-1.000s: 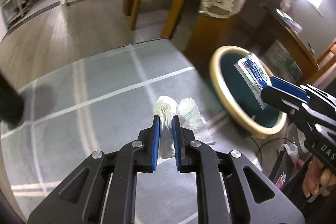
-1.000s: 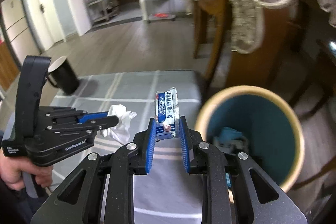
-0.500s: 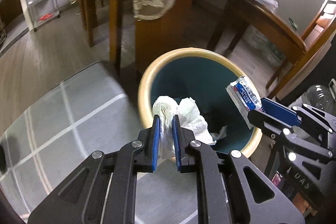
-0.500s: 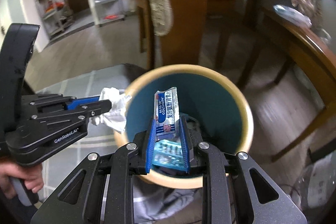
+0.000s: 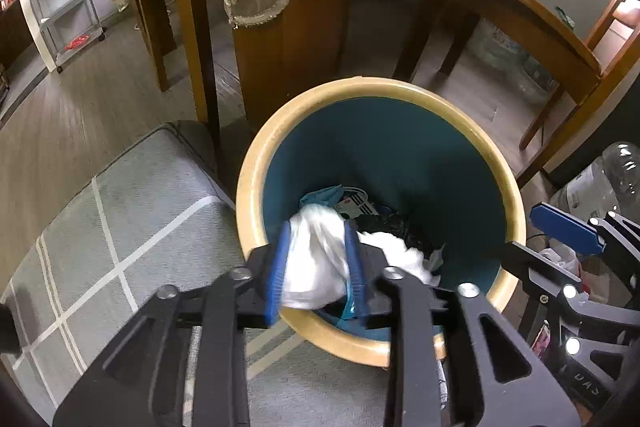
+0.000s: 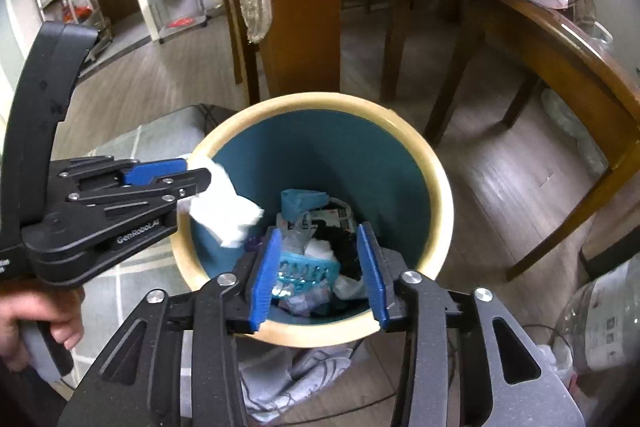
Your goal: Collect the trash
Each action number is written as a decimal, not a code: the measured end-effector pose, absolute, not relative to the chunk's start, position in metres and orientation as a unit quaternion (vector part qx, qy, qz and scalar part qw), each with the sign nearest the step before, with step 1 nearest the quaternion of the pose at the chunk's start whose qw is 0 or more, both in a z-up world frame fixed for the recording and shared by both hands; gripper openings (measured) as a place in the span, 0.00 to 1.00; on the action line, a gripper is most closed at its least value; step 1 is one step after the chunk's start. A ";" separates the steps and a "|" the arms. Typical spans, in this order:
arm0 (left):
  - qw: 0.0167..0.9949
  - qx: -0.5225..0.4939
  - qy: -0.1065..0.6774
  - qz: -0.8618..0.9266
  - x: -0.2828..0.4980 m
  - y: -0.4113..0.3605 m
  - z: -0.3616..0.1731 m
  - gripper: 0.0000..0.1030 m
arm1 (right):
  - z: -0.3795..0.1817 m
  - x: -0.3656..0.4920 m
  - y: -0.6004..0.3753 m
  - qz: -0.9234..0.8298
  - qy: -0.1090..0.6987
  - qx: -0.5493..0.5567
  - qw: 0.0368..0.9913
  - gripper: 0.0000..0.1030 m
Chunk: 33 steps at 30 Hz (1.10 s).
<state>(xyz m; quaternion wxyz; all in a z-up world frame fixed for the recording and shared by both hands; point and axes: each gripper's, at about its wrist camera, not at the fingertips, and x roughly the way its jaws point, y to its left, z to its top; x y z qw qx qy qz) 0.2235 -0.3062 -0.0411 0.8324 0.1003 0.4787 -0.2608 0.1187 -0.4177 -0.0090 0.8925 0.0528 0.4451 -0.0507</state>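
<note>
Right view only: bin (image 6: 434, 187) trash, tissue (image 6: 224, 211) loose

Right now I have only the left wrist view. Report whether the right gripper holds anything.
Observer: Nothing. The right gripper is open and empty, above the bin.
Operator: Tell me what lies under it.
Observer: A teal blister pack on the trash pile, seen between its fingers.
Operator: Check the tissue from that side.
Observer: The tissue is at the left gripper tips, inside the rim line, above the trash.
</note>
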 end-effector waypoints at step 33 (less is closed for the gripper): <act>0.902 0.047 0.373 -0.214 0.104 -0.195 0.005 0.94 | 0.027 0.021 -0.377 -0.069 0.349 0.023 0.934 0.87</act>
